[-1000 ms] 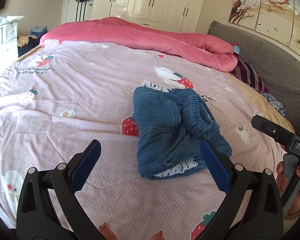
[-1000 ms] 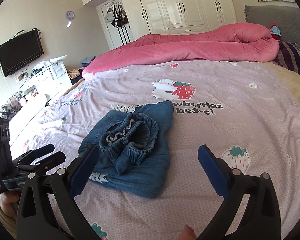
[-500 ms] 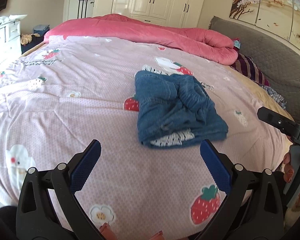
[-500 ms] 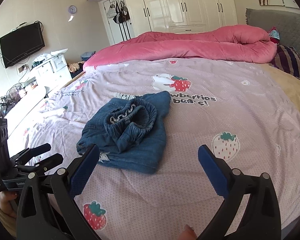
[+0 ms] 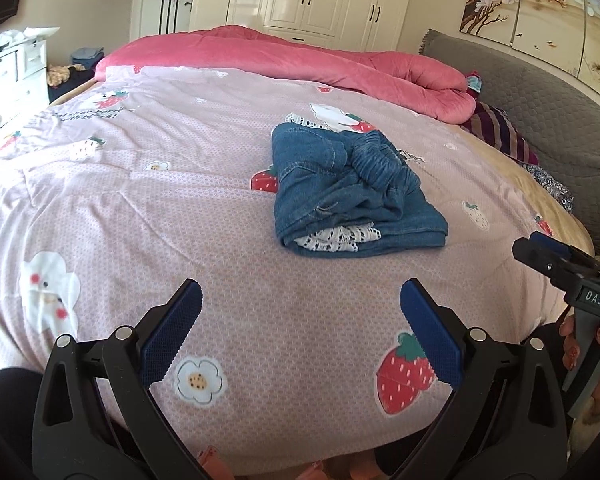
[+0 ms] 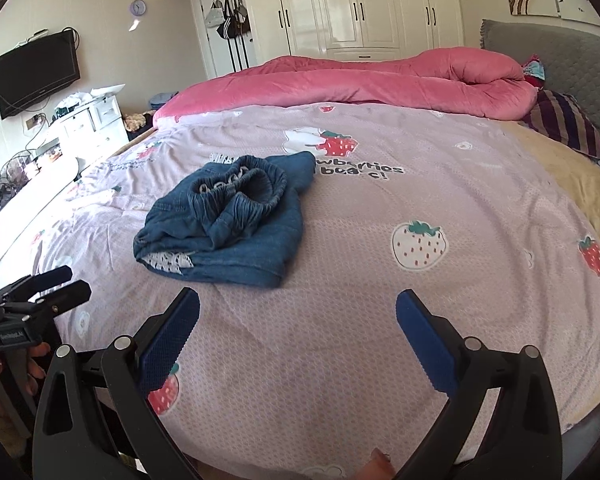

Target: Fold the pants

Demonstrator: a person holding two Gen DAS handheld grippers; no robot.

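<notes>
The pants (image 5: 348, 192) lie folded in a bundle mid-bed (image 5: 180, 208). The left claw (image 5: 300, 320) and right claw (image 6: 298, 322) hang spread and empty, well short of them.

Premises: a home bedroom. Pink strawberry-print bedspread (image 5: 180, 208) on a bed. White panelled wardrobe (image 6: 364, 4) and wall-mounted black television (image 6: 36, 72) present.

Left gripper (image 5: 300, 312) and right gripper (image 6: 298, 318) alike: black plastic frames; blue ribbed fingers (image 5: 174, 330); silver screws at the joints; white "DAS" lettering on the right gripper's body; red-painted nails.
</notes>
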